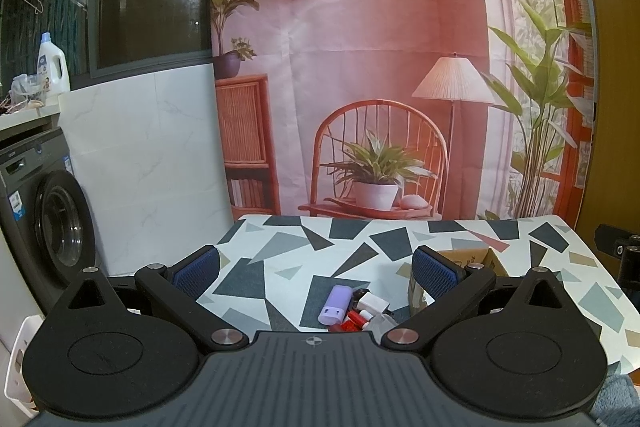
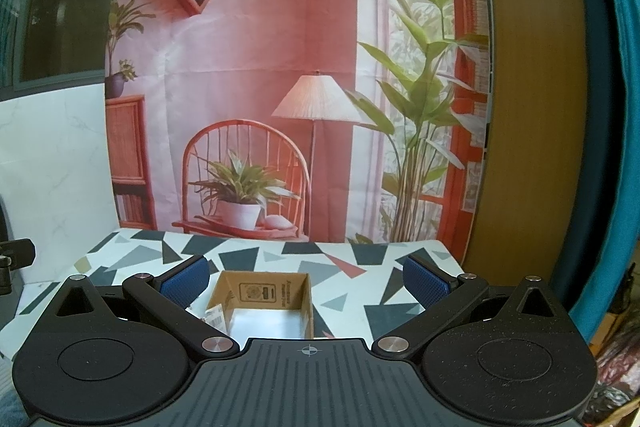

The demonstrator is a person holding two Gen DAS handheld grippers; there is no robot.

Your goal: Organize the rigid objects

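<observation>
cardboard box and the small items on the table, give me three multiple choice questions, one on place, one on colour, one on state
1. Where does the pile of small items lie relative to the cardboard box in the left wrist view?
A. inside the box
B. on the tablecloth to the left of the box
C. behind the box

2. What colour is the rounded case at the left of the pile?
A. lilac
B. green
C. orange

3. In what state is the left hand-held gripper?
A. shut on the rounded case
B. shut on nothing
C. open, holding nothing

Answers:
1 B, the items sit on the patterned tablecloth, beside the box's left wall.
2 A, its body is pale purple.
3 C, its blue pads stand wide apart with only tablecloth between them.
</observation>
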